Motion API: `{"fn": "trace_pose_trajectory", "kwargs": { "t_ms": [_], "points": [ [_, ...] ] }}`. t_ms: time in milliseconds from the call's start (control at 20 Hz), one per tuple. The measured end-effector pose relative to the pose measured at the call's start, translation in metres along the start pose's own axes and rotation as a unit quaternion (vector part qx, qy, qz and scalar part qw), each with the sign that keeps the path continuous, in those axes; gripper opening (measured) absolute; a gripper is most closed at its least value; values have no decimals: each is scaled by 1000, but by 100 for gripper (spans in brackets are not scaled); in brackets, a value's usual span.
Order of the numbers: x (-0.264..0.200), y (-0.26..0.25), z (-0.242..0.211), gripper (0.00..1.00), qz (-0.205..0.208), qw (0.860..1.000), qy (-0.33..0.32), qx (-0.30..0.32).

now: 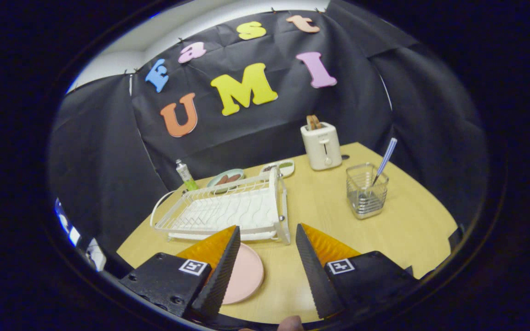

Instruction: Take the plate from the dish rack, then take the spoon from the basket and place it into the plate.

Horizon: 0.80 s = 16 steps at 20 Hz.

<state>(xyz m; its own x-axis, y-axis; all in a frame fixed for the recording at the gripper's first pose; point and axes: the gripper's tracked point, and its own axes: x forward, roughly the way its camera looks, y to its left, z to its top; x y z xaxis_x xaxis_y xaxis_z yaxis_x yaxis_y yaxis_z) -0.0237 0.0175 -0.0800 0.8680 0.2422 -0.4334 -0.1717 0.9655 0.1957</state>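
Wooden worktop (329, 216) against black cloth wall; open room is left at centre frame between dish rack (228, 211) and basket (366, 191). Spoon (384, 161) stands in basket, right of centre. Pink plate (246, 273) lies lower left, partly under the left finger. Gripper (265, 246) fingers are held wide apart, nothing gripped.

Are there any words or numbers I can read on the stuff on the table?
None can be read.
Tube behind the dish rack: print too small and blurred.
Toaster, wire basket, pink plate: no writing shows.
Open claw: square black-and-white markers, patterns, no words.
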Motion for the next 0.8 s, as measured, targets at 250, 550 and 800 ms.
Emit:
{"fn": "trace_pose_trajectory", "kwargs": {
  "t_ms": [250,550,800],
  "points": [
    [-33,-47,18,86,-63,993,-67,-71],
    [-58,-129,39,100,-147,975,-143,-82],
    [-25,-172,52,100,-140,976,-155,-67]
  ]
}}
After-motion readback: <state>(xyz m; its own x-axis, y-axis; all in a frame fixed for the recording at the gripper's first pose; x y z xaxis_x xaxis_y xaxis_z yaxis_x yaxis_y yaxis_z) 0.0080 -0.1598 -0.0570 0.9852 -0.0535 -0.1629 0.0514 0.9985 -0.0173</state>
